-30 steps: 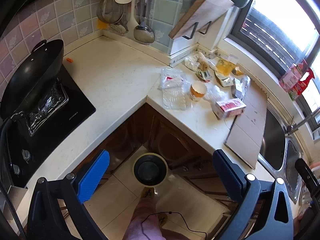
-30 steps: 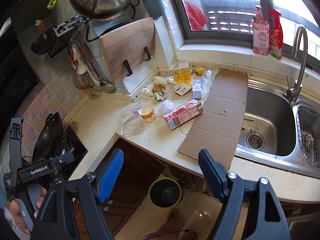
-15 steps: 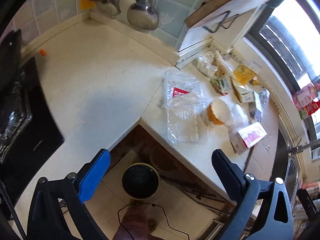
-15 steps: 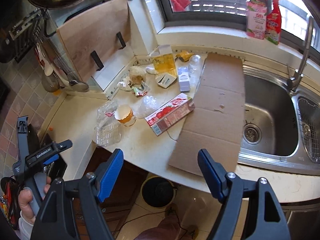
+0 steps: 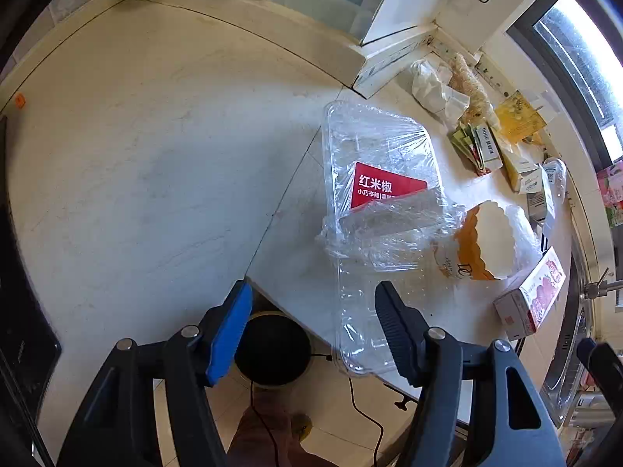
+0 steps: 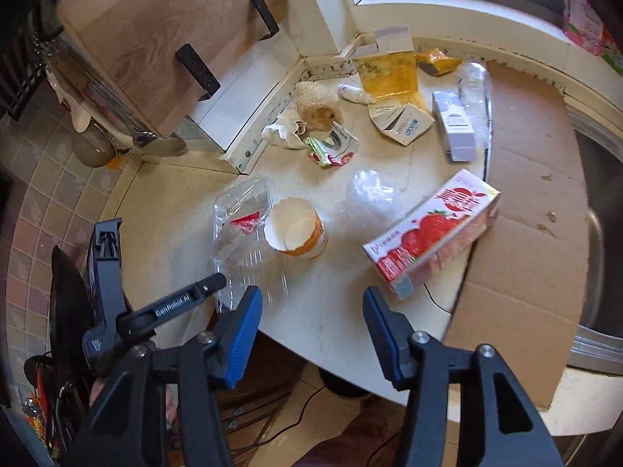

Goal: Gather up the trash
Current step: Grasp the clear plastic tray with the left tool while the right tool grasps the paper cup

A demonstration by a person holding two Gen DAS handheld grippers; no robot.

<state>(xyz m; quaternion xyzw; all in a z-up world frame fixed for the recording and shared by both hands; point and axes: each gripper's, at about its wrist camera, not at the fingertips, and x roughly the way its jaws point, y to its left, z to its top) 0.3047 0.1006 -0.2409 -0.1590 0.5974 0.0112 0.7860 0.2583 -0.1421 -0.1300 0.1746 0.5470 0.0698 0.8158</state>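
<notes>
A clear plastic clamshell tray [image 5: 373, 202] with a red label lies at the counter's inner corner, one end hanging over the edge; it also shows in the right wrist view [image 6: 243, 241]. My left gripper [image 5: 311, 307] is open, its jaws straddling the tray's near end without gripping it. Beside the tray lies an orange-and-white paper cup [image 6: 298, 229] on its side. A red strawberry carton [image 6: 432, 229] lies to its right. My right gripper [image 6: 311, 307] is open and empty above the counter's front edge, near the cup.
A black trash bin [image 5: 272, 348] stands on the floor below the corner. More litter lies toward the window: a yellow box [image 6: 389, 74], small cartons [image 6: 453, 124], wrappers [image 6: 331, 148], a plastic bag [image 6: 368, 190]. A cardboard sheet [image 6: 533, 202] covers the counter beside the sink.
Both grippers have dropped closer to the counter. The left one has come down over the clear tray's near end and narrowed its opening; the right has also narrowed, now nearer the cup and carton.
</notes>
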